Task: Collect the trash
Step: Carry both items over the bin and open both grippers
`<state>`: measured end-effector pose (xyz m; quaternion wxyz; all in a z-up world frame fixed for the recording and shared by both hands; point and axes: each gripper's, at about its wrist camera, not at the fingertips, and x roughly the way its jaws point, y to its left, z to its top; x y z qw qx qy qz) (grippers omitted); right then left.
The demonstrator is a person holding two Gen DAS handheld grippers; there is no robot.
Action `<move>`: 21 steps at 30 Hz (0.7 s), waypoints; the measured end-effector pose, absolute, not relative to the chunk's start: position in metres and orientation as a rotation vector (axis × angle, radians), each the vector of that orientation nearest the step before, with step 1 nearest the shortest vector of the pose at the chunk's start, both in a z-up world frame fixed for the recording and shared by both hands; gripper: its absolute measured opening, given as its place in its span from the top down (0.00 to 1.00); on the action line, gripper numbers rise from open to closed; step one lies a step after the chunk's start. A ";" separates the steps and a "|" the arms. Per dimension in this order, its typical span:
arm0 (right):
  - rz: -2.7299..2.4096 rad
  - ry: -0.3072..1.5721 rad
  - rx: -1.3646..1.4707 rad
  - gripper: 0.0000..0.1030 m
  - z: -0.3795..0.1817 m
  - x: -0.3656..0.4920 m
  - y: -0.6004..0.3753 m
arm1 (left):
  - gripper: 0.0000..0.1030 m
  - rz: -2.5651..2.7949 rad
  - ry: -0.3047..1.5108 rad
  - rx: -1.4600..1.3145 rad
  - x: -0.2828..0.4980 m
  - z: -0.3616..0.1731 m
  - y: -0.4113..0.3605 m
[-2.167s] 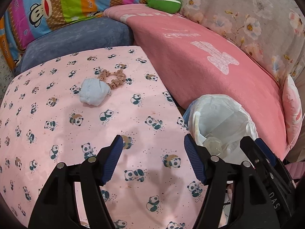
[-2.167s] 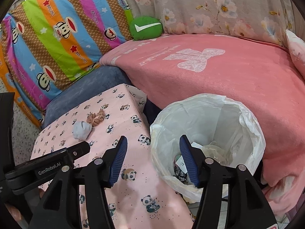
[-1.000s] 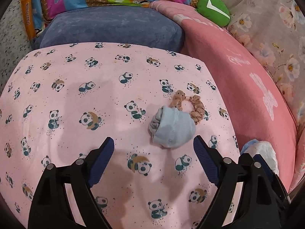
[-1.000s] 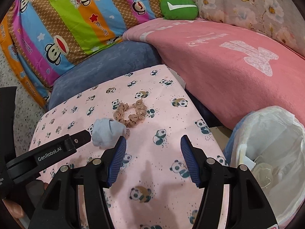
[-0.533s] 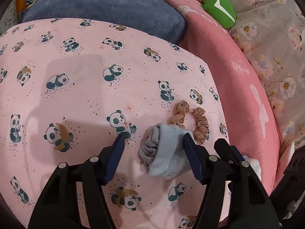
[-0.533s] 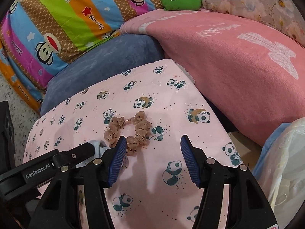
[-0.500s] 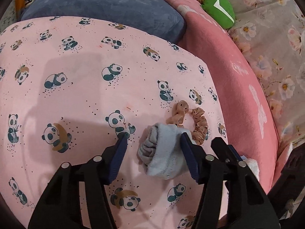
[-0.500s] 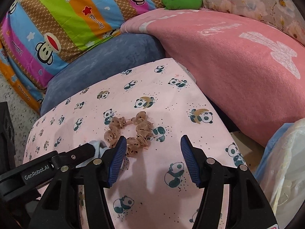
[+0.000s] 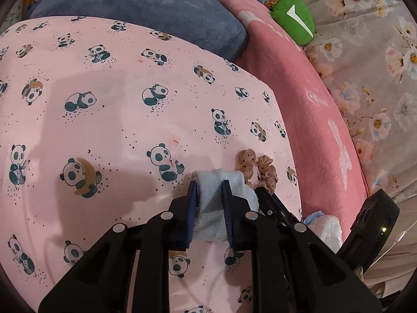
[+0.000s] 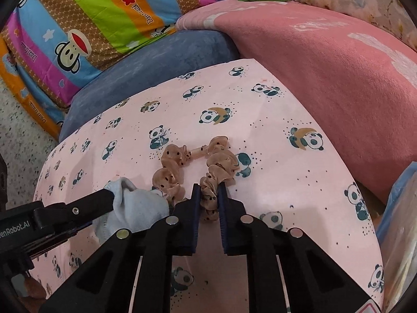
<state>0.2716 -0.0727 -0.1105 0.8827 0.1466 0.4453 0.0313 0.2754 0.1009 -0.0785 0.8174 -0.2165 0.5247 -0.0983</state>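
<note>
Soft even indoor light, faint shadows toward 9 o'clock on the cloth [image 9: 109, 120], sharp centre, fisheye-bent dark corners.

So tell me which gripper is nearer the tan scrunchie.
Right. The right gripper has its jaws closing on the tan scrunchie, part of the band between them. The left gripper is beside it, jaws closing on the light blue sock.

Home bedrm: panda sheet [image 9: 109, 120], cartoon quilt [image 10: 86, 18], floral bedding [image 9: 370, 83].
</note>
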 end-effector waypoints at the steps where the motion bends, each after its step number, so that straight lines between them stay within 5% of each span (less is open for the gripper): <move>1: 0.065 0.926 0.307 0.89 -0.109 0.267 -0.074 | 0.83 -0.208 1.118 -0.455 0.273 -0.077 0.100; 21: 0.038 0.915 0.348 0.89 -0.085 0.088 -0.110 | 0.84 -0.269 1.126 -0.355 0.138 -0.052 0.062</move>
